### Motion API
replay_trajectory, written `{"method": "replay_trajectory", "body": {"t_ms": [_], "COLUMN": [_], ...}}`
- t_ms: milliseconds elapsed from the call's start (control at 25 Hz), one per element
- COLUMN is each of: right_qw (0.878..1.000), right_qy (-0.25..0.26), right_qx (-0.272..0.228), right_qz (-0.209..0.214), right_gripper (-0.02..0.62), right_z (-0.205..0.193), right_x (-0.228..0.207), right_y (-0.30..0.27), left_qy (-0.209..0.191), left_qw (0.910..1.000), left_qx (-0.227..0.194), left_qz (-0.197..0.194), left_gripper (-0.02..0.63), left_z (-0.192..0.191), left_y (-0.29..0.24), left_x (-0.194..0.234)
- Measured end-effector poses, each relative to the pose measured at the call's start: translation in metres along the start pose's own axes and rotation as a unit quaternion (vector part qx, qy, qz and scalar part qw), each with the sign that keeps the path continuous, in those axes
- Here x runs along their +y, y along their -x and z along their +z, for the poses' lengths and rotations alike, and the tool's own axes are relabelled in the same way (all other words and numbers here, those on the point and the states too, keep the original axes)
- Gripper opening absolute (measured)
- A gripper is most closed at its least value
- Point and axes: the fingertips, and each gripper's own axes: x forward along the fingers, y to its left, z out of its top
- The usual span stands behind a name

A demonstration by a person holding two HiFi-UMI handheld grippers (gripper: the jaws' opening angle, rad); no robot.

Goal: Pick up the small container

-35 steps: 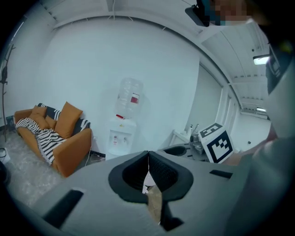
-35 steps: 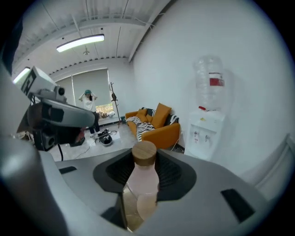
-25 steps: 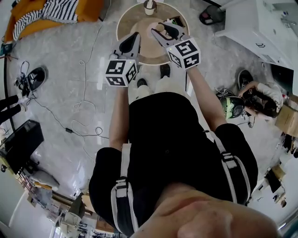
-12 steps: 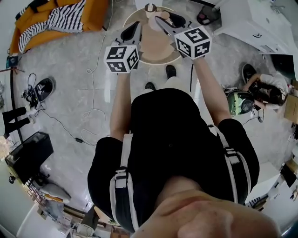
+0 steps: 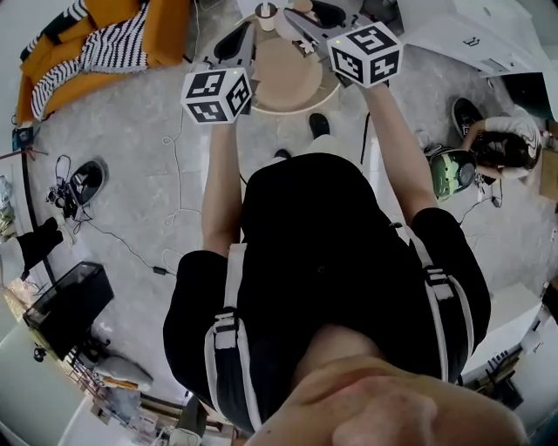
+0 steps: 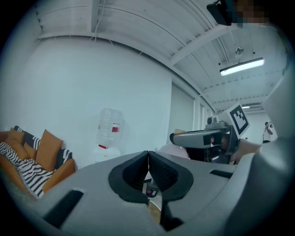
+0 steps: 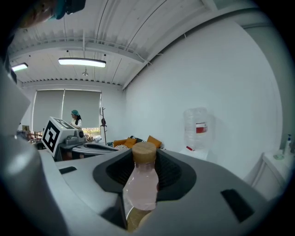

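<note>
The small container [image 7: 143,184] is a pale pink translucent bottle with a round wooden cap [image 7: 144,152]. It stands upright between the black pads of my right gripper [image 7: 144,159], which is shut on its body. In the head view the right gripper [image 5: 307,19] hangs over the far part of the round wooden table [image 5: 288,78]; the bottle itself is hard to make out there. My left gripper [image 6: 148,156] is shut, its pads meeting with nothing between them. It is held over the table's left side [image 5: 244,35], level with the right gripper [image 6: 203,137].
A second small capped thing [image 5: 266,10] stands at the table's far edge. An orange sofa with a striped blanket [image 5: 96,35] is at the left, cables and shoes [image 5: 87,179] lie on the floor, a water dispenser [image 7: 197,126] stands by the wall, and a person [image 5: 497,144] sits at the right.
Both grippers have moved away from me and upward over the round table. The right one keeps the bottle between its jaws; the left stays shut.
</note>
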Motion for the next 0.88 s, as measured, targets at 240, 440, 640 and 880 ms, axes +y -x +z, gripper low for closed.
{"method": "replay_trajectory", "body": {"t_ms": [240, 440, 640, 880], "right_qw": [1.0, 1.0, 1.0, 1.0], "right_qy": [-0.001, 0.001, 0.002, 0.004], "right_qx": [-0.004, -0.007, -0.009, -0.009], "right_qz": [-0.006, -0.011, -0.015, -0.019], "right_gripper": [0.141, 0.141, 0.141, 0.141], "right_z": [0.001, -0.001, 0.001, 0.003], "right_x": [-0.002, 0.001, 0.0, -0.004], "right_y": [0.007, 0.009, 0.012, 0.01], "left_qy": [-0.011, -0.016, -0.016, -0.014], "left_qw": [0.9998, 0.9997, 0.9998, 0.9998], "left_qx": [0.0, -0.002, -0.003, -0.002], "left_qz": [-0.015, -0.016, -0.012, -0.01], "left_gripper": [0.018, 0.018, 0.018, 0.018], "left_z": [0.008, 0.012, 0.015, 0.017], "left_y": [-0.006, -0.003, 0.0, -0.001], "left_x": [-0.011, -0.01, -0.008, -0.001]}}
